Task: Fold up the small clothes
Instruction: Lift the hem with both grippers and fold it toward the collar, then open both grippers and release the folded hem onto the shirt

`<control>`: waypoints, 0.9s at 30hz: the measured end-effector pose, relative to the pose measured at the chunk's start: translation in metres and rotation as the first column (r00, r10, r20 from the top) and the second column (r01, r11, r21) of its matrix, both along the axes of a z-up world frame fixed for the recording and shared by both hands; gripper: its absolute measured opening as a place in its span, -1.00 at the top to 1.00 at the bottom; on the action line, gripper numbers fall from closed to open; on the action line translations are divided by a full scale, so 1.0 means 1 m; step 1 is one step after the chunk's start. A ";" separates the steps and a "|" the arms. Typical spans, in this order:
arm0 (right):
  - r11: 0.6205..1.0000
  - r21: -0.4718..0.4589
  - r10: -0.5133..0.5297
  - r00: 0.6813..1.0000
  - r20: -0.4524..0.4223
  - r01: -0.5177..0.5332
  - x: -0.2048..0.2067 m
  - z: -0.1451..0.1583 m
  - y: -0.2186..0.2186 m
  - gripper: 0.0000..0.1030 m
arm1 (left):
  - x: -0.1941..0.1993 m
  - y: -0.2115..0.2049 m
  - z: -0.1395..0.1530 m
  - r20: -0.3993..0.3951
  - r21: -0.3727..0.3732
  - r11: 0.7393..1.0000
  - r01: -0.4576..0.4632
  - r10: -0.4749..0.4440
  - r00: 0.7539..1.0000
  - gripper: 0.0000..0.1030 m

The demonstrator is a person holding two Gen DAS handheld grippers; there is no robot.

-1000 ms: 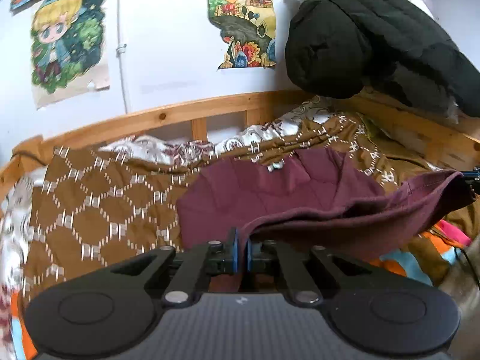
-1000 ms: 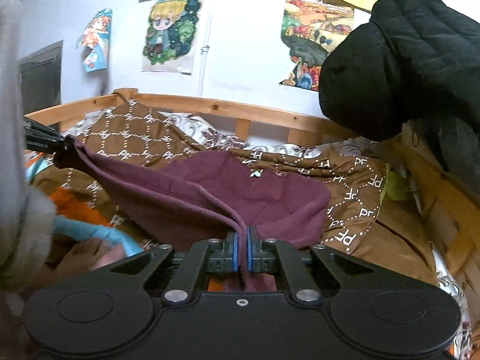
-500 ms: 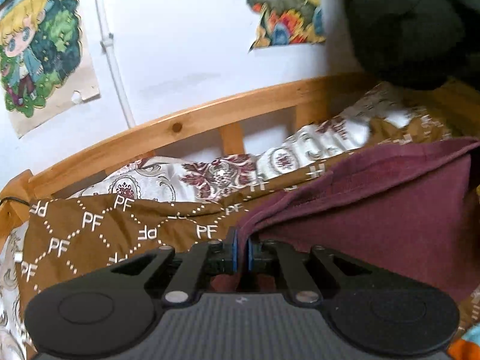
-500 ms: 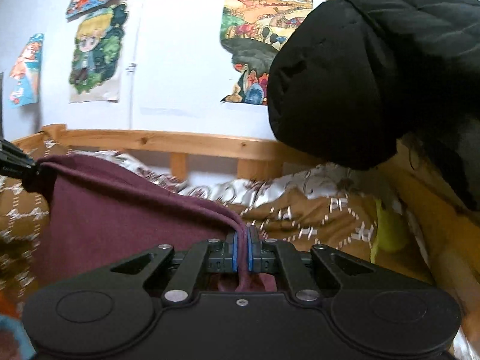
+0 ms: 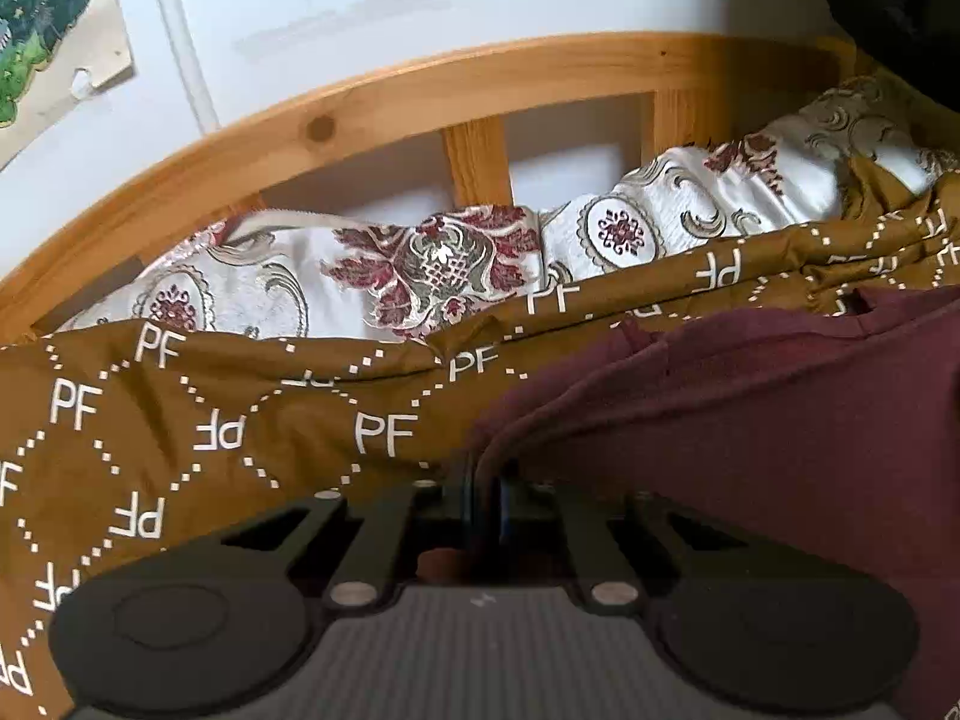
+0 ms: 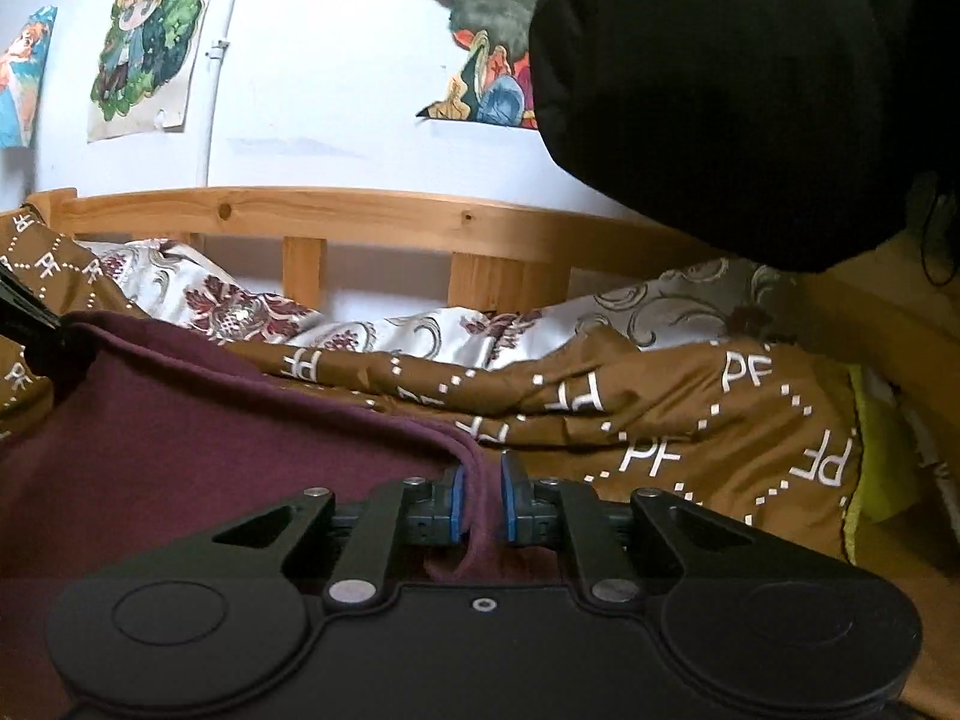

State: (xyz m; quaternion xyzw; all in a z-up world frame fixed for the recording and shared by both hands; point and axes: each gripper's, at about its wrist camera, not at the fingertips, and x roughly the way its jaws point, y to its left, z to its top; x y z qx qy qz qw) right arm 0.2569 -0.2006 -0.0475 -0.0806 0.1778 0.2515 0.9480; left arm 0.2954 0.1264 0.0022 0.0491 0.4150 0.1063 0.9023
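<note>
A maroon garment (image 5: 750, 420) lies folded over on the brown PF-patterned quilt (image 5: 180, 420). My left gripper (image 5: 486, 492) is shut on the garment's near left edge, low over the quilt. In the right wrist view the same maroon garment (image 6: 180, 432) fills the lower left. My right gripper (image 6: 480, 501) holds its right corner between the blue pads (image 6: 459, 498), which stand slightly apart with the cloth between them. The left gripper's tip (image 6: 30, 324) shows at the far left, on the garment's other corner.
A wooden bed rail (image 5: 420, 102) runs close behind the quilt, with a white floral pillow (image 5: 420, 264) against it. A black padded jacket (image 6: 750, 90) hangs at the upper right. A yellow-green item (image 6: 876, 456) lies at the right. Posters hang on the white wall (image 6: 336, 90).
Both grippers have carried the garment's edge forward toward the headboard and lowered it. The cloth now lies doubled on the quilt. The right pads have parted slightly.
</note>
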 end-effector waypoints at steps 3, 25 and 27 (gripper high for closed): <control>1.000 0.009 0.000 1.000 -0.001 0.000 0.006 -0.006 0.000 0.65 | 0.006 0.002 -0.006 -0.023 -0.013 1.000 -0.019 0.019 1.000 0.81; 0.997 -0.074 0.017 1.000 -0.011 -0.018 -0.004 -0.020 -0.003 -0.99 | -0.024 0.021 -0.009 0.062 -0.126 0.982 -0.140 0.148 0.987 -0.99; 0.995 -0.100 -0.020 1.000 0.000 0.020 -0.003 -0.024 -0.003 -0.99 | -0.025 0.023 -0.013 0.035 -0.110 0.982 -0.151 0.156 0.987 -0.99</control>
